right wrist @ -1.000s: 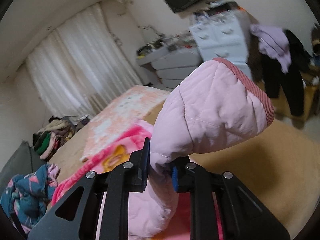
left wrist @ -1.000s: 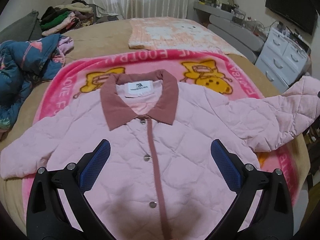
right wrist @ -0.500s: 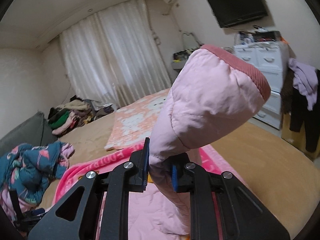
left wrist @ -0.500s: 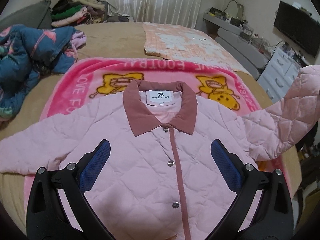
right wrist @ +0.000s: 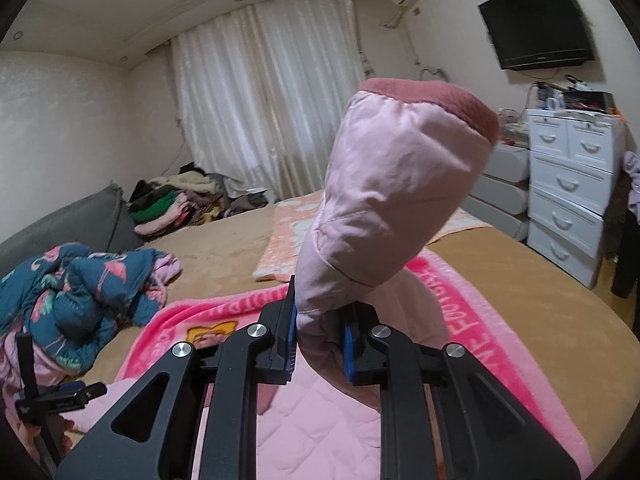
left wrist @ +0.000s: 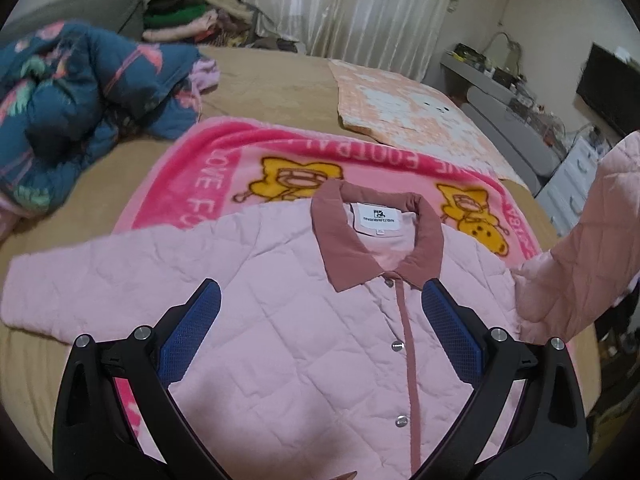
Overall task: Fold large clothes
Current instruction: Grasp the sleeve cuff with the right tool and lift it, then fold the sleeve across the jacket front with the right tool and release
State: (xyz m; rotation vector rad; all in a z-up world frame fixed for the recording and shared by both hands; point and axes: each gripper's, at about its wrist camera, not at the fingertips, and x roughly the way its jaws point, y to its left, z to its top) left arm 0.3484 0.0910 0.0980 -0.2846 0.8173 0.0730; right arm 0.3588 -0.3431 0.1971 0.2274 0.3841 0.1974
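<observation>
A pink quilted jacket (left wrist: 304,320) with a dusty-rose collar lies face up, buttoned, on a bright pink cartoon blanket (left wrist: 256,160) on the bed. My left gripper (left wrist: 320,340) hovers open above the jacket's chest, nothing between its blue pads. My right gripper (right wrist: 320,340) is shut on the jacket's right sleeve (right wrist: 392,200), which stands lifted off the bed, its rose cuff on top. That raised sleeve (left wrist: 580,264) shows at the right edge of the left wrist view. The other sleeve (left wrist: 80,276) lies flat, stretched out to the left.
A crumpled blue flamingo-print quilt (left wrist: 80,92) lies at the left of the bed. A folded peach blanket (left wrist: 404,108) sits beyond the pink one. Stacked clothes (right wrist: 172,204) line the far wall by the curtain. A white drawer chest (right wrist: 568,188) stands right of the bed.
My right gripper has carried the sleeve up and inward over the bed while rolling. My left gripper has shifted sideways; the jacket now sits further right in its view.
</observation>
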